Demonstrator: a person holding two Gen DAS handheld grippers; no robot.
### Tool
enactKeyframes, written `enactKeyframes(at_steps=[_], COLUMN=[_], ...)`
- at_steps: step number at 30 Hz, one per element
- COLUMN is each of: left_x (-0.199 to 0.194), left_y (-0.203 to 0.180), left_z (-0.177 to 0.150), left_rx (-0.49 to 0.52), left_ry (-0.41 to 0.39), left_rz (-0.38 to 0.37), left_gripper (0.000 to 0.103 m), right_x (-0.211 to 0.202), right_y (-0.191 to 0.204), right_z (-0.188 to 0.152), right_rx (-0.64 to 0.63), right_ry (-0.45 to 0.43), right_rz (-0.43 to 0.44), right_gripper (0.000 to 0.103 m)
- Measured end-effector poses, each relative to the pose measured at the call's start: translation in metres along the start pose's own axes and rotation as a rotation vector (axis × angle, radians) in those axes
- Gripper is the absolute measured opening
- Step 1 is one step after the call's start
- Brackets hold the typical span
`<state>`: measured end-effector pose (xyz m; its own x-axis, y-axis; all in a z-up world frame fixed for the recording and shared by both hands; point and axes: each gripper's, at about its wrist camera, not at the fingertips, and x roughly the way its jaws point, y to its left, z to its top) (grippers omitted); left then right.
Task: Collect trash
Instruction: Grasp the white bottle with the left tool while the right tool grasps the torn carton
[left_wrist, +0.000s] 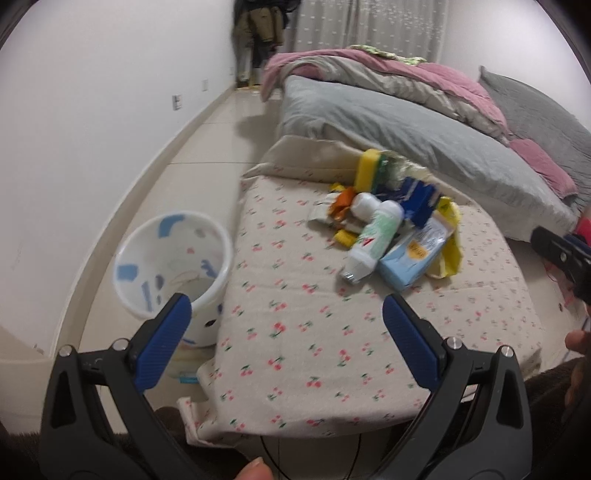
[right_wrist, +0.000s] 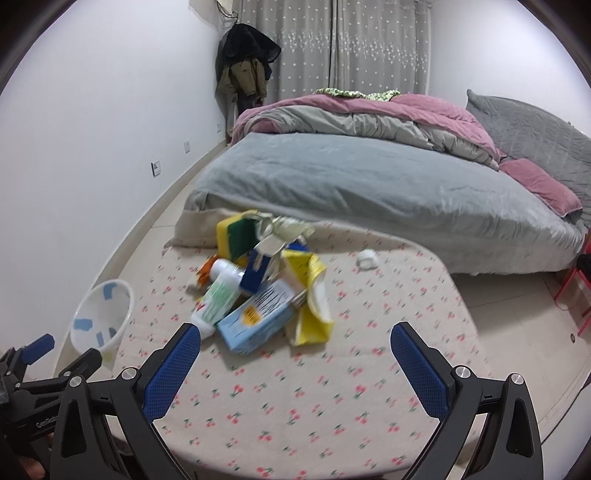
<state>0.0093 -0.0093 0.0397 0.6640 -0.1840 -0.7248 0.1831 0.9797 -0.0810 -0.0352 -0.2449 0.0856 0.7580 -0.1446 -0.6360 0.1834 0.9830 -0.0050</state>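
We see the trash pile (right_wrist: 258, 288) mid-table on the cherry-print cloth (right_wrist: 295, 398): white-green bottle (right_wrist: 218, 295), pale blue carton (right_wrist: 258, 317) with an orange label, yellow bag (right_wrist: 310, 295), yellow-green sponge (right_wrist: 236, 232), blue wrapper (left_wrist: 417, 199). Print too blurred to read. White bin (left_wrist: 173, 262) sits left of the table. Left gripper (left_wrist: 286, 317) and right gripper (right_wrist: 295, 343) both gape wide, empty, near side of the pile.

Cherry-print cloth-covered table (right_wrist: 332, 387), trash pile (right_wrist: 258, 295) (bottles, cartons), white cap (right_wrist: 367, 259)

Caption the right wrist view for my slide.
Open right gripper hovers over a cherry-print cloth, facing a trash pile; white bin at left.
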Motion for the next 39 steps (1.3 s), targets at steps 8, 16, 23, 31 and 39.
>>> enactKeyframes(at_steps=[8,16,23,31,39], left_x=[0.026,0.062,0.106,0.159,0.174], left_y=[-0.015,-0.037,-0.042,-0.066,-0.081], left_z=[0.034,0.058,0.073,0.075,0.073], left_rx=[0.089,0.245,0.212,0.236,0.201], left_ry=[0.139,0.263,0.314,0.404,0.449], left_rz=[-0.011,-0.012,-0.171,-0.259,-0.357], left_gripper=[0.103,0.103,0.096,0.071,0.050], right_x=[0.022,0.084,0.146,0.174,0.179], right_y=[-0.018,-0.037,-0.063,-0.085,-0.096], right_z=[0.038,0.067,0.067,0.066,0.063], right_rx=[-0.045,-0.036,0.065,0.114,0.137], right_ry=[0.066,0.199,0.344,0.398,0.431], right_rz=[0.068,0.088,0.111,0.074,0.080], right_gripper=[0.103,0.103,0.103,0.103,0.103])
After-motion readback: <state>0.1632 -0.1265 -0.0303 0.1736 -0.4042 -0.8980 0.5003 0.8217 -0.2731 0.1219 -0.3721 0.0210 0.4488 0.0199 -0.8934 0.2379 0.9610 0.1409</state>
